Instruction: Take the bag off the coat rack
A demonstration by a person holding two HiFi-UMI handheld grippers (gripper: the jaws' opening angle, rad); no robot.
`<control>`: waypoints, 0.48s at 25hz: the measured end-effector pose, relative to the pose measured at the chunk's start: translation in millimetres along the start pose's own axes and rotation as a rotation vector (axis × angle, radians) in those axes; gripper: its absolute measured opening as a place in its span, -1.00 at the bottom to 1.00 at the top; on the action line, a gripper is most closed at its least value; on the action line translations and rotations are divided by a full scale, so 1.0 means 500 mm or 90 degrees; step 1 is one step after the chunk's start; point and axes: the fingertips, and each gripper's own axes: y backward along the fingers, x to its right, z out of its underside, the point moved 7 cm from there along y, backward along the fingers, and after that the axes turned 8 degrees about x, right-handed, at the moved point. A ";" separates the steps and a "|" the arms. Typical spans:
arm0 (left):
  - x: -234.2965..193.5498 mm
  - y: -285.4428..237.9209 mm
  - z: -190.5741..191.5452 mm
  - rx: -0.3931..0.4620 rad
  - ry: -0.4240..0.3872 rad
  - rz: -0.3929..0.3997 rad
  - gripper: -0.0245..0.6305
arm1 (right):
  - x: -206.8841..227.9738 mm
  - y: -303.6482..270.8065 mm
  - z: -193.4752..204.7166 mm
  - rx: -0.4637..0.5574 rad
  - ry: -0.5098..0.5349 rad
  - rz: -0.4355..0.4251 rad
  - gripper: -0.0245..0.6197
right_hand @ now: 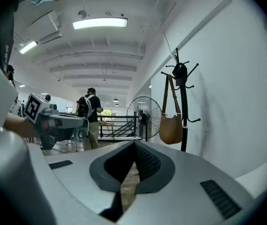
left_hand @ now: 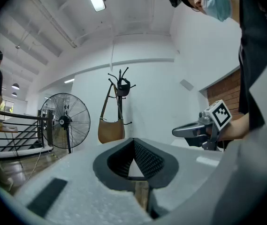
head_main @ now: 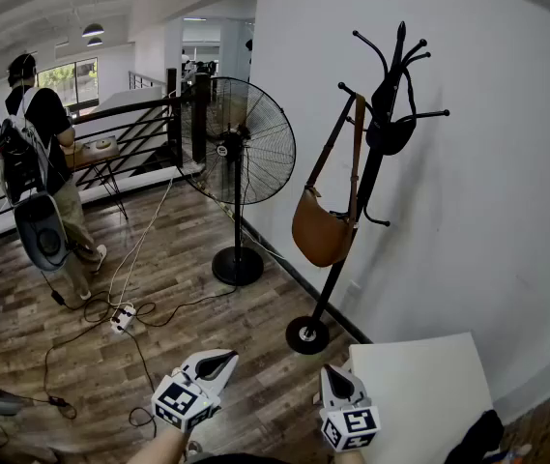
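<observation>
Tan shoulder bag [head_main: 323,230] hangs by its strap [head_main: 357,153] on the coat rack [head_main: 307,335]: soft, probably light, swingy; grasp the strap. Left gripper [head_main: 218,362] and right gripper [head_main: 336,382], well short of the rack, are closed, empty.

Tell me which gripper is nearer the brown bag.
Right, narrowly. The right gripper is almost straight below the bag, well short of it; the left gripper sits farther off to the bag's left.

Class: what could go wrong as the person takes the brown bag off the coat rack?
Pulling the strap of the brown bag sideways off its hook might tip the slim coat rack. The black item hanging above could get knocked off. The pedestal fan stands close enough to bump.
</observation>
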 end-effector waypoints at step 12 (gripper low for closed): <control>0.010 -0.032 0.014 0.018 -0.002 0.033 -0.90 | 0.020 -0.032 0.006 0.036 -0.024 -0.004 -0.92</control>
